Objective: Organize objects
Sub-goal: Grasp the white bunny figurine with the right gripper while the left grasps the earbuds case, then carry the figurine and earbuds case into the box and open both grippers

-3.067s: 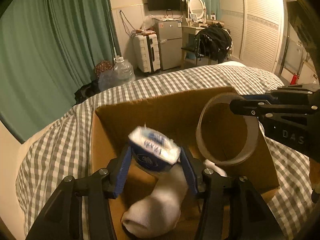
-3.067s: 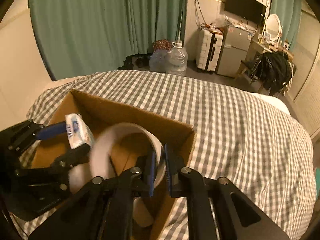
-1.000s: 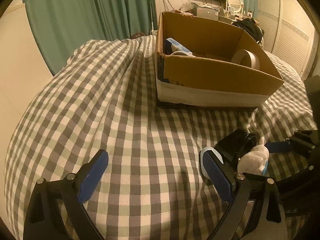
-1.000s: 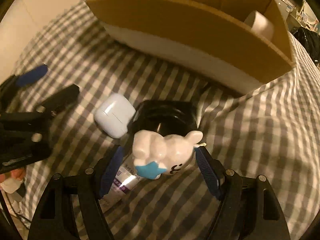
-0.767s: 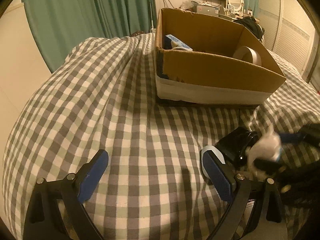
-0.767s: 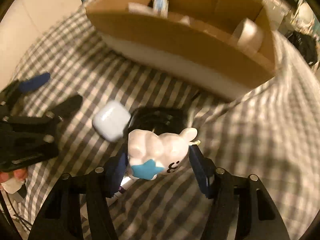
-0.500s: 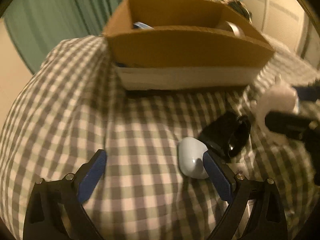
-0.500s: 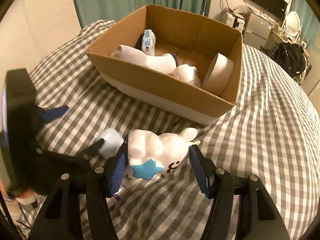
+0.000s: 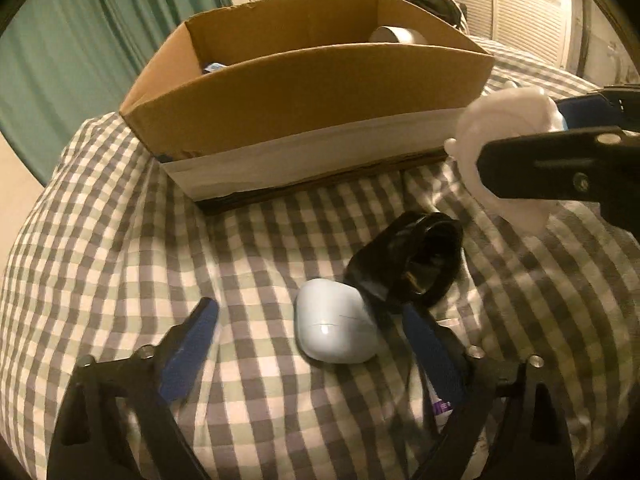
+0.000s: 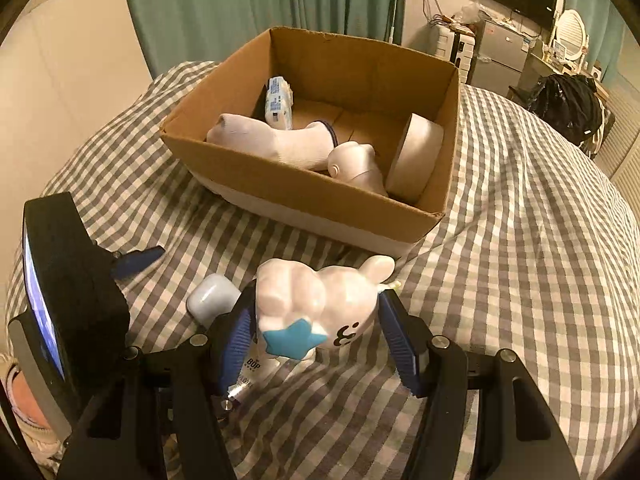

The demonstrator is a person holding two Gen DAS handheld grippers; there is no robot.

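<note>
My right gripper (image 10: 316, 328) is shut on a white rabbit figure (image 10: 320, 304) with a blue star and holds it above the checked bedspread, in front of the cardboard box (image 10: 304, 192). The figure also shows in the left wrist view (image 9: 508, 152). My left gripper (image 9: 312, 336) is open, low over the bed, with a pale blue earbud case (image 9: 336, 328) between its fingers. A black round object (image 9: 416, 260) lies just beyond the case. The box (image 9: 320, 120) holds a white sock (image 10: 276, 140), a tissue pack (image 10: 278, 102), a tape roll (image 10: 416, 156) and a small white figure (image 10: 356, 164).
A tube with printed letters (image 10: 252, 368) lies on the bed under my right gripper. Green curtains (image 10: 260, 0) hang behind the bed. A fridge, suitcase and chair with dark clothes (image 10: 568, 100) stand at the far right.
My right gripper has lifted the rabbit figure higher off the bed. My left gripper has moved forward and its fingers have closed in around the earbud case.
</note>
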